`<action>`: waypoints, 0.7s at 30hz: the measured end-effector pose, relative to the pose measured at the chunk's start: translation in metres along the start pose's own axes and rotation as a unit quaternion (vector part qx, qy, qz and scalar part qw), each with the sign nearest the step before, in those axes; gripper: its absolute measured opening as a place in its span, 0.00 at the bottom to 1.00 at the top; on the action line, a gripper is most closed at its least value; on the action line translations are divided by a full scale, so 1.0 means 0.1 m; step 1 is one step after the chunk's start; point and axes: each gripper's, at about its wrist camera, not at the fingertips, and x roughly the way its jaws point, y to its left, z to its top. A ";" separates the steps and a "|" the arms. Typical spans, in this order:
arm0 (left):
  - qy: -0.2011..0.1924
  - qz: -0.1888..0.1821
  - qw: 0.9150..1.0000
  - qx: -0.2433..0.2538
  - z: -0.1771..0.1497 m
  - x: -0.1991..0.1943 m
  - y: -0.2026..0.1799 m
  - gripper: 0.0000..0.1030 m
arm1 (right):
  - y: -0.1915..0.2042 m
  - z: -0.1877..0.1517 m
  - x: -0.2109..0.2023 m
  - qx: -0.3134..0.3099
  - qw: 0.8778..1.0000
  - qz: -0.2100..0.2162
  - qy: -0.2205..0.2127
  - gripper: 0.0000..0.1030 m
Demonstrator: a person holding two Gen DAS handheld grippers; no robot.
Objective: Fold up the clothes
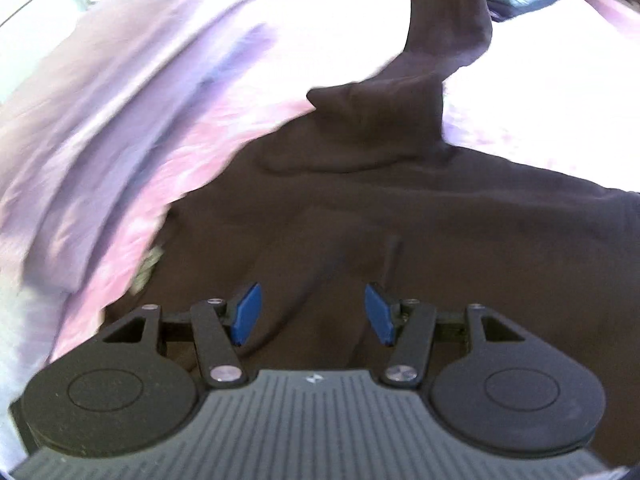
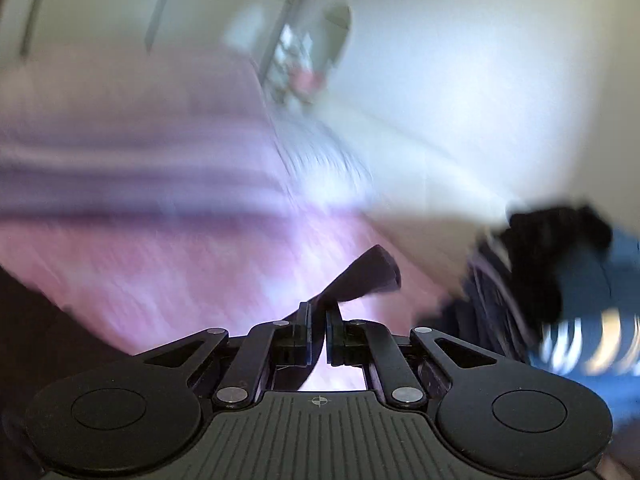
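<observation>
While the right gripper (image 2: 318, 330) is clamped on a dark sleeve end (image 2: 360, 276) lifted over the pink bedspread (image 2: 160, 272), the left gripper (image 1: 312, 312) hangs with fingers apart, empty, just above the brown garment (image 1: 400, 220), whose sleeve runs up and away toward the right hand.

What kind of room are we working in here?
Most likely a bedroom. The dark garment lies on a pink bedspread, a pile of other clothes sits beside it, and pale walls rise behind.
</observation>
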 end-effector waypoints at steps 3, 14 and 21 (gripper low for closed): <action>0.010 -0.020 1.000 0.020 0.13 0.22 -0.17 0.51 | 0.09 -0.31 0.07 0.031 0.998 0.021 0.046 0.06; 0.018 0.045 0.998 -0.045 0.10 0.22 0.02 0.03 | 0.72 -1.00 -0.33 0.090 0.973 0.144 0.154 0.69; 0.023 0.242 0.950 -0.198 -1.07 -1.62 1.21 0.03 | 1.31 -0.99 -0.74 0.077 0.961 0.200 0.176 0.69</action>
